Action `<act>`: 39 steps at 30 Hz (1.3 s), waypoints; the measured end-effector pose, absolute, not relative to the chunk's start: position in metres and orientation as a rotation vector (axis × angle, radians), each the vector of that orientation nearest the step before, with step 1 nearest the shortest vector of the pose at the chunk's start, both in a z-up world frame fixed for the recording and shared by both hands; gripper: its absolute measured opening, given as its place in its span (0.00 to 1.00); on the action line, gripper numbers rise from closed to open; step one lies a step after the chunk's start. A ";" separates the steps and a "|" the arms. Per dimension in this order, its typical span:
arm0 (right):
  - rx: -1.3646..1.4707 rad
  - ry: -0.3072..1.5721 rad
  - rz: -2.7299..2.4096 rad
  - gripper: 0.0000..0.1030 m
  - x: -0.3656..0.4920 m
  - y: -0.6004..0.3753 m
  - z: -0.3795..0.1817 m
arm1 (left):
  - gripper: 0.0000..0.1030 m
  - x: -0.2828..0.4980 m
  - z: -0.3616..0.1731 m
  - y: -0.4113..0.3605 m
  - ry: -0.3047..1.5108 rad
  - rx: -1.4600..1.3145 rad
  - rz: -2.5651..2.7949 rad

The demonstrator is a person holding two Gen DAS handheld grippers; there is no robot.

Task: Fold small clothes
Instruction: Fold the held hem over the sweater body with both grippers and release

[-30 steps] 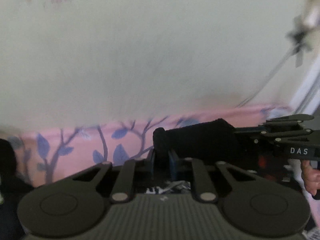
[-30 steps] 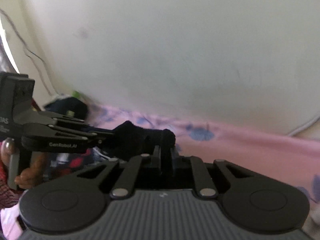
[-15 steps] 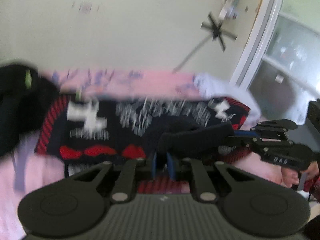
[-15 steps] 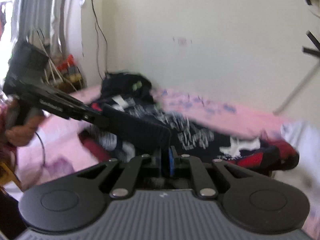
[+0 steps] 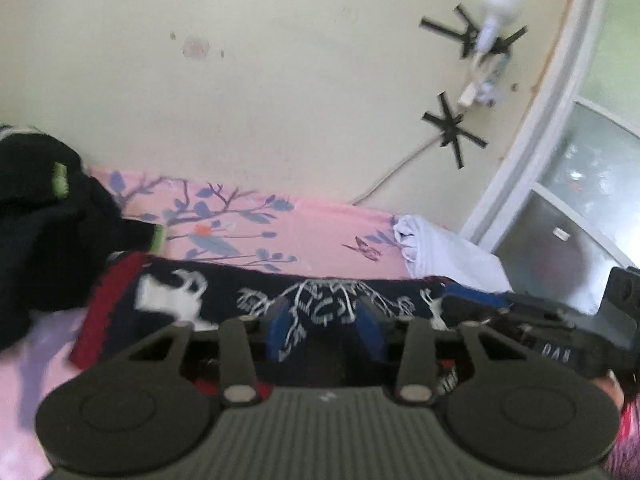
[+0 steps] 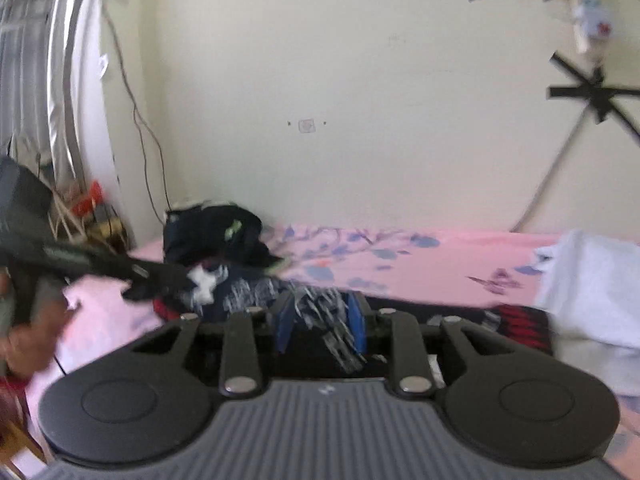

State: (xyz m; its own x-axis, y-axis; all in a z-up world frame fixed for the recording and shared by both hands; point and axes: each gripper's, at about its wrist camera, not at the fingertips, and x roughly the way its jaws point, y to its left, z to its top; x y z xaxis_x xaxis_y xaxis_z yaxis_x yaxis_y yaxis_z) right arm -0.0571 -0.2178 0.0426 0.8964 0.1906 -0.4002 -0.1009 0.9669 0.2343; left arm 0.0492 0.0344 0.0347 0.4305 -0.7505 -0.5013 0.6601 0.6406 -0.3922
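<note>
A navy sweater (image 5: 168, 300) with white patterns and red trim lies spread across the pink bedsheet (image 5: 320, 224). My left gripper (image 5: 324, 320) hovers low over its near edge. Its jaws are opening, and the blue pads (image 5: 280, 328) stand apart with patterned fabric showing between them, not pinched. My right gripper (image 6: 320, 320) is over the same sweater (image 6: 240, 292). Its jaws are opening too, and a loose fold of knit lies between the pads (image 6: 356, 320). Each gripper shows in the other's view: the right gripper (image 5: 460, 304) and the left gripper (image 6: 160, 276).
A heap of black clothes (image 5: 40, 220) sits at the left end of the bed, also seen as the black heap (image 6: 216, 232). Folded white cloth (image 5: 440, 252) lies to the right. The wall runs along the bed's far side. A person's hand (image 6: 28, 340) holds the left gripper.
Both grippers swung from facing the wall, down toward the bed, carrying a dark fold of the sweater. Their jaws, pinched on that fold before, now stand apart and the sweater lies flat.
</note>
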 end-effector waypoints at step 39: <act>0.521 0.536 -0.101 0.34 -0.139 -0.267 -0.031 | 0.61 -0.018 -0.029 -0.003 0.648 0.166 -0.543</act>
